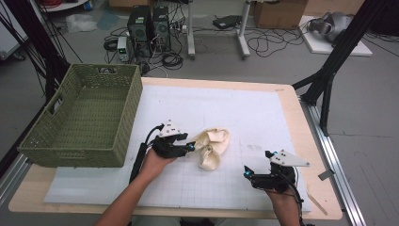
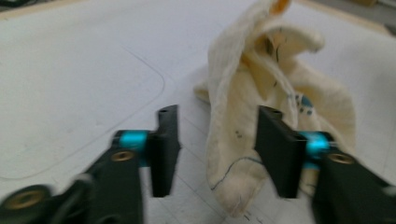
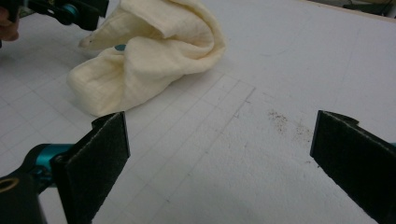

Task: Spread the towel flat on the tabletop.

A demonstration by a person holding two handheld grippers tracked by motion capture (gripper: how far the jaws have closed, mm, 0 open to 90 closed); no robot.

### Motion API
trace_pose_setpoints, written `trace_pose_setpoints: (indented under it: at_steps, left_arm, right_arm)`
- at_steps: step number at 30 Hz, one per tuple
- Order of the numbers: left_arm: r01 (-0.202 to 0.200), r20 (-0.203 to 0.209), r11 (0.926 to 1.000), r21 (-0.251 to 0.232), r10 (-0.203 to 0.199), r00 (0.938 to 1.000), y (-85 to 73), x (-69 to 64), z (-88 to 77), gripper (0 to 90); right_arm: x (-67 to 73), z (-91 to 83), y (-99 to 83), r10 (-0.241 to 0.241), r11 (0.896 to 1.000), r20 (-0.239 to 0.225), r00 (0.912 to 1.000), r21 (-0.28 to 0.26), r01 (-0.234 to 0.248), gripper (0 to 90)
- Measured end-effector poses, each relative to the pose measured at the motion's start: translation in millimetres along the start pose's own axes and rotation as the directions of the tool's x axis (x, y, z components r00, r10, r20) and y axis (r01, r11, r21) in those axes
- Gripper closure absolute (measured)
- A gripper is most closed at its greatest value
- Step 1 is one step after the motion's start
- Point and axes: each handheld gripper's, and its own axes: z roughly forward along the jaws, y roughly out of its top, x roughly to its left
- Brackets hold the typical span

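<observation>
The high view looks forward and down over the whole table, from some way off. The left gripper view sits low and close, facing the cream cloth at frame centre. The right gripper view looks across the white mat, the same cloth at its upper left
</observation>
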Motion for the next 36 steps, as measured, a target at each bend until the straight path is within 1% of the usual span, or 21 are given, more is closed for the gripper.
trace_pose_setpoints:
  at_steps: [1,2,3,4,8,9,12,14,17,19,21,22,24,25,26,27,28,29,30,33,36]
  left_arm:
    - [-0.036,0.002,0.9978,0.056,0.036,0.9994,-3.8,-1.8,7.7,63.0]
    - [-0.057,0.004,0.9954,0.077,0.056,0.9984,-5.4,-2.6,10.5,71.0]
    - [-0.073,-0.001,0.9937,0.085,0.073,0.9973,-6.2,-3.1,11.5,81.1]
    - [-0.068,-0.006,0.9952,0.07,0.069,0.9976,-6.4,-2.3,10.9,86.5]
    - [-0.037,-0.036,0.9988,0.033,0.039,0.9986,-5.4,3.1,2.9,87.4]
    - [-0.025,-0.05,0.9996,0.012,0.025,0.9984,-5.5,7.3,-5.8,87.4]
    - [-0.028,-0.057,0.9996,0.002,0.028,0.998,-6.2,11.1,-15.4,87.4]
    - [0.003,-0.069,0.9993,-0.037,-0.005,0.9976,-7.0,17.6,-26.0,87.4]
    - [0.023,-0.075,0.9988,-0.043,-0.026,0.9968,-8.0,22.0,-27.1,87.4]
    - [0.032,-0.079,0.9985,-0.044,-0.035,0.9963,-8.4,23.6,-26.3,87.4]
    - [0.028,-0.082,0.9987,-0.042,-0.032,0.9961,-8.0,23.8,-25.4,87.4]
    - [0.029,-0.085,0.9987,-0.041,-0.032,0.9958,-7.7,24.4,-25.2,87.4]
    - [0.046,-0.094,0.9975,-0.054,-0.051,0.9942,-7.5,27.8,-26.0,87.4]
    - [0.046,-0.094,0.9975,-0.054,-0.051,0.9942,-7.5,27.8,-26.0,87.4]
    - [0.06,-0.098,0.9967,-0.054,-0.065,0.9931,-8.1,31.6,-29.1,87.4]
    - [0.06,-0.098,0.9967,-0.054,-0.065,0.9931,-8.1,31.6,-29.1,87.4]
    - [0.067,-0.11,0.9965,-0.05,-0.072,0.9913,-9.0,36.5,-33.6,87.5]
    - [0.074,-0.117,0.9956,-0.057,-0.08,0.9899,-9.5,39.4,-36.2,87.4]
    - [0.074,-0.117,0.9956,-0.057,-0.08,0.9899,-9.5,39.4,-36.2,87.4]
    - [0.109,-0.135,0.9899,-0.091,-0.121,0.9835,-10.0,51.3,-46.7,87.5]
    - [0.114,-0.134,0.9896,-0.087,-0.126,0.983,-9.0,54.0,-47.4,87.6]
  right_arm:
    - [-0.2,-0.1,0.0,-0.003,1.0,0.0,1.0,0.0,0.003,3.8]
    - [-0.3,-0.1,0.0,-0.005,1.0,0.0,1.0,-0.001,0.005,3.8]
    - [-0.2,-0.1,0.0,-0.002,1.0,0.0,1.0,-0.001,0.002,3.8]
    - [-0.5,0.9,0.2,-0.008,1.0,0.002,1.0,-0.004,0.008,3.8]
    - [1.9,8.0,1.1,0.021,1.0,-0.03,0.9993,0.017,-0.02,3.7]
    - [3.7,12.5,1.7,0.021,0.999,-0.042,0.9989,0.037,-0.02,3.7]
    - [13.9,28.0,5.4,-0.015,0.995,-0.089,0.9959,0.092,0.023,3.8]
    - [21.1,38.7,10.2,-0.032,0.995,-0.101,0.9944,0.092,0.041,3.9]
    - [30.5,58.5,18.4,-0.022,0.996,-0.117,0.9929,0.08,0.032,8.3]
    - [36.5,73.2,21.2,-0.022,0.997,-0.153,0.988,0.068,0.033,20.3]
    - [40.2,80.4,21.7,-0.033,0.997,-0.165,0.9857,0.065,0.044,24.4]
    - [44.0,87.0,21.9,-0.037,0.996,-0.169,0.985,0.068,0.049,29.8]
    - [47.3,101.5,21.2,-0.045,0.992,-0.154,0.9871,0.109,0.062,51.5]
    - [47.3,101.5,21.2,-0.045,0.992,-0.154,0.9871,0.109,0.062,51.5]
    - [43.9,106.5,19.5,-0.018,0.984,-0.155,0.9878,0.172,0.045,70.6]
    - [43.9,106.5,19.5,-0.018,0.984,-0.155,0.9878,0.172,0.045,70.6]
    - [40.5,101.4,19.4,-0.025,0.983,-0.156,0.9874,0.175,0.053,83.9]
    - [39.0,97.3,18.9,-0.037,0.982,-0.15,0.9879,0.179,0.064,85.6]
    - [39.0,97.3,18.9,-0.037,0.982,-0.15,0.9879,0.179,0.064,85.6]
    - [24.0,73.1,12.0,-0.03,0.979,-0.191,0.981,0.191,0.068,86.3]
    - [8.4,52.3,6.3,-0.027,0.977,-0.181,0.983,0.202,0.064,86.3]
